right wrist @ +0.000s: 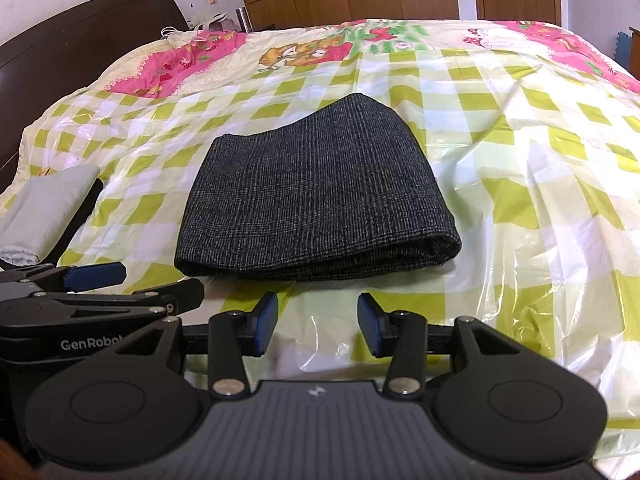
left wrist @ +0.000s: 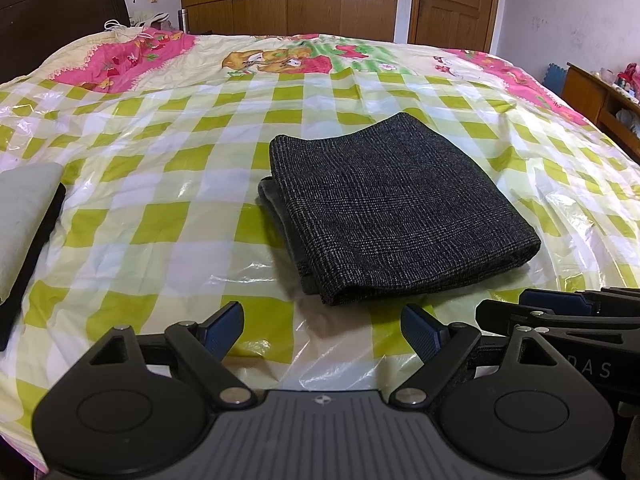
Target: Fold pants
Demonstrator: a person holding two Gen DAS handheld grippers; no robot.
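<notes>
Dark grey woven pants lie folded into a compact rectangle on the bed, also in the right wrist view as the pants. My left gripper hovers open just short of the bundle's near edge, nothing between its blue pads. My right gripper stands open as well, a little in front of the fold, its pads apart and empty. Each gripper shows at the side of the other's view: the right gripper and the left gripper.
A clear plastic sheet covers the green-and-white checked bedspread. A folded pale grey cloth on a dark item lies at the left. A dark headboard, wooden wardrobe and door stand behind; a wooden shelf is at right.
</notes>
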